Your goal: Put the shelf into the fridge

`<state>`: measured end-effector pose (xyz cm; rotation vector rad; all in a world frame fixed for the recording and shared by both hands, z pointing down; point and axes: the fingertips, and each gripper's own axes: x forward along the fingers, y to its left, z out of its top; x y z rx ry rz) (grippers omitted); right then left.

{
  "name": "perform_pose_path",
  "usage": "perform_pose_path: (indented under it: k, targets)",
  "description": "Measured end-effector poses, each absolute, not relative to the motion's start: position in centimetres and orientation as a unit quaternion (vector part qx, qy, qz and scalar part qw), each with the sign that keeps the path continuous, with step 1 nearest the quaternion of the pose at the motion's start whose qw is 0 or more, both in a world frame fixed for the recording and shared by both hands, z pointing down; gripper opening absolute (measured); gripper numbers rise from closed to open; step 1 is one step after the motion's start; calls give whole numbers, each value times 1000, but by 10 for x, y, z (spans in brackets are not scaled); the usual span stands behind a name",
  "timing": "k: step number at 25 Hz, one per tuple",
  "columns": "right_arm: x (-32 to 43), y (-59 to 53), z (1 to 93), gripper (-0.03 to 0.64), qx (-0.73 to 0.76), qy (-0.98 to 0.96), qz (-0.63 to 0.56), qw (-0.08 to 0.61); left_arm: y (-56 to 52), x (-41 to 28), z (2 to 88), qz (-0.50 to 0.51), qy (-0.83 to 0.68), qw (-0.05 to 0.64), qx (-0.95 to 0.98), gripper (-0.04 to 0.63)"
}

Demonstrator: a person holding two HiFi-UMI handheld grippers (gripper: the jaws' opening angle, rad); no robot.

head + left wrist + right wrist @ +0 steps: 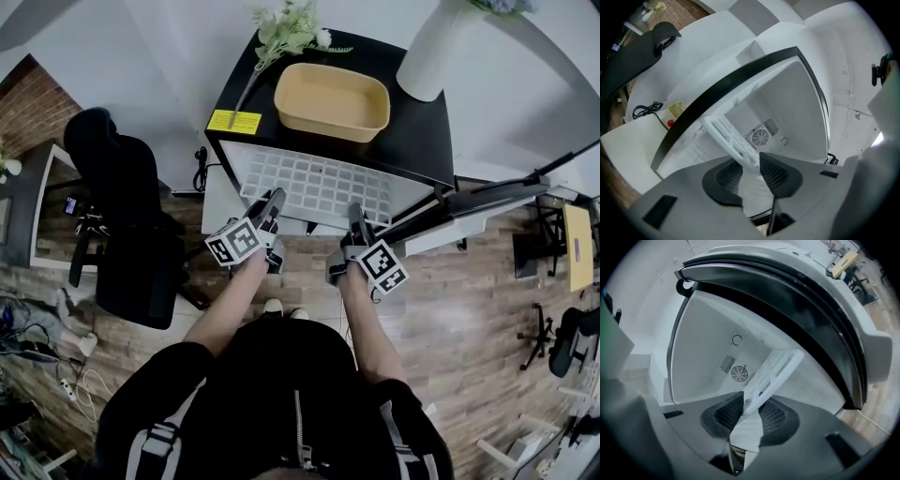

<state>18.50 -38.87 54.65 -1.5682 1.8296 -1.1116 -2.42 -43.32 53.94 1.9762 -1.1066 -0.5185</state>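
The left gripper (270,204) and the right gripper (356,217) each hold the shelf (323,183) in their jaws, partly inside the fridge (427,141).

Black jacket (272,375) with silver zip (300,433); 2 grey buckled shoulder straps (157,448).

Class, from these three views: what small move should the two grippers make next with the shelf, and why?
Probably slide the shelf level, deeper into the fridge: the left gripper and right gripper both clamp its near edge, and much of it juts out in front.
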Motion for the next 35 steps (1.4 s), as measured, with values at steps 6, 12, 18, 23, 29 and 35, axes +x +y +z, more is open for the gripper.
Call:
perform_pose_path:
  k: [6,12,18,23,29,35]
  targets:
    - [188,-407,549,107,-576,668,-406,242,-452,-23,543,-204,-448,397,775,117]
    - [191,-420,550,108,-579,665,-405,241,-465,-21,545,-204,-454,401,769,115]
    - [194,-433,551,109,-589,659,-400,242,-476,-16,543,-211,-452,406,766,115]
    - [196,-438,552,109,-589,658,-405,240,-482,-14,543,-212,-455,407,763,114]
    - [196,-443,551,109,-591,654,-405,241,-487,-13,543,-213,-457,408,761,112]
    - [197,-448,551,106,-595,652,-402,242,-493,-12,544,-210,-454,408,764,112]
